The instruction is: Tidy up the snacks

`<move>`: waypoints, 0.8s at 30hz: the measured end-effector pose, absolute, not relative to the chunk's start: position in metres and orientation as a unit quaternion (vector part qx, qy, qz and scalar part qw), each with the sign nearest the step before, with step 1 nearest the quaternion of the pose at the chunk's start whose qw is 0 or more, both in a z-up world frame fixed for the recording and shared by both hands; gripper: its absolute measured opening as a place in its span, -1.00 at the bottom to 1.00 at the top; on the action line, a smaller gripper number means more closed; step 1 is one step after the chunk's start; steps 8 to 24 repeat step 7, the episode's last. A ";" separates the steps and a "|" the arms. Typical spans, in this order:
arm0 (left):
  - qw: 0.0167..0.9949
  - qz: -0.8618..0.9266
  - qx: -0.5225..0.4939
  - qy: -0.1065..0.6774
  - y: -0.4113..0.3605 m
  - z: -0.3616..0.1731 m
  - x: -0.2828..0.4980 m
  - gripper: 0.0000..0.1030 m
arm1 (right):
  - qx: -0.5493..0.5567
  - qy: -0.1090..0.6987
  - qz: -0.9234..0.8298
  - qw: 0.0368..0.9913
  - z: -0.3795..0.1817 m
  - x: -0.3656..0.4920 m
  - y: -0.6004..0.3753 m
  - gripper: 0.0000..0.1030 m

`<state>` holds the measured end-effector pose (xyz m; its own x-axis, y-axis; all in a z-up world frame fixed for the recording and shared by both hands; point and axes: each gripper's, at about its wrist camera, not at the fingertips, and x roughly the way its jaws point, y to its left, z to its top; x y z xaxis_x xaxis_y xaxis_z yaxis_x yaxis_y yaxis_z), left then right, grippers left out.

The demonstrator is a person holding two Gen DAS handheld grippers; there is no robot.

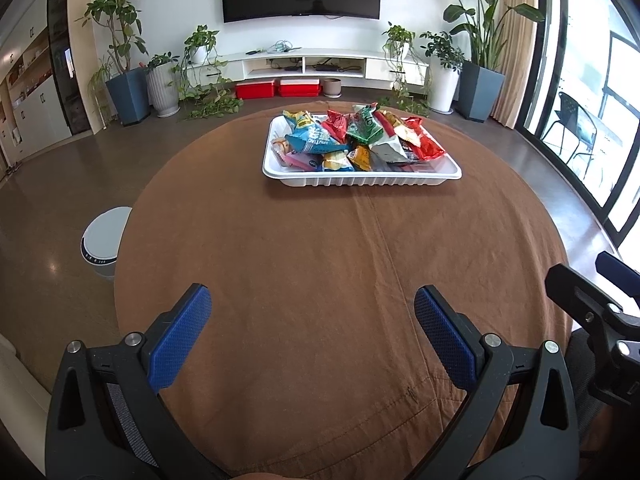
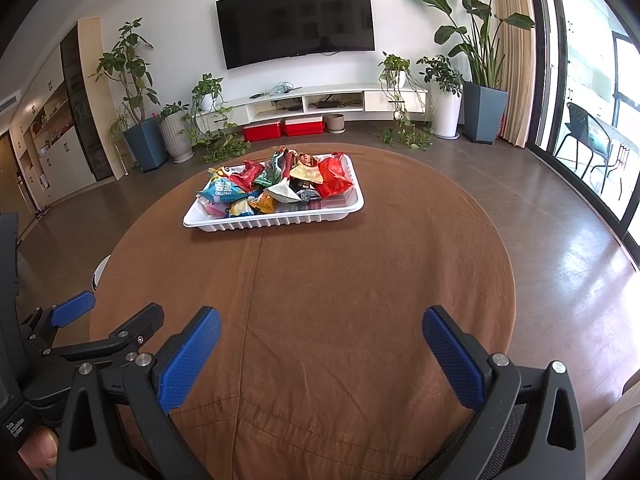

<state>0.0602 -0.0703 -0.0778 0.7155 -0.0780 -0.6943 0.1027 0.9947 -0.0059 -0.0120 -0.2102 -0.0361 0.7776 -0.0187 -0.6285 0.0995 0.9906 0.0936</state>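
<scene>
Looking along the left tongs (image 1: 312, 336), both blue pads stand wide apart with nothing between them, hovering over the near edge of the brown tabletop (image 1: 320, 264). The white tray (image 1: 360, 178) sits well beyond them on the far half of the cloth, and the snack packets (image 1: 356, 140) lie heaped inside it; none shows on the cloth outside the tray. The right tongs (image 1: 600, 312) show at the near right of the tray.

From the right wrist, the right tongs (image 2: 322, 344) are likewise spread wide and empty, well short of the tray (image 2: 276, 222), with the left tongs (image 2: 108, 320) to the tray's near left.

Judging the step: packets piled in the tray fit either a finished gathering or a heap awaiting sorting; the pictures do not settle which, so no next move can be named.
</scene>
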 end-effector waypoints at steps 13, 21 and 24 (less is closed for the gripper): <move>0.929 -0.049 0.025 0.367 -0.072 -0.075 0.058 0.99 | 0.065 0.337 -0.032 0.939 -0.048 -0.018 -0.211 1.00; 0.929 -0.049 0.025 0.367 -0.072 -0.075 0.058 0.99 | 0.065 0.337 -0.032 0.939 -0.048 -0.018 -0.211 1.00; 0.929 -0.049 0.025 0.367 -0.072 -0.075 0.058 0.99 | 0.065 0.337 -0.032 0.939 -0.048 -0.018 -0.211 1.00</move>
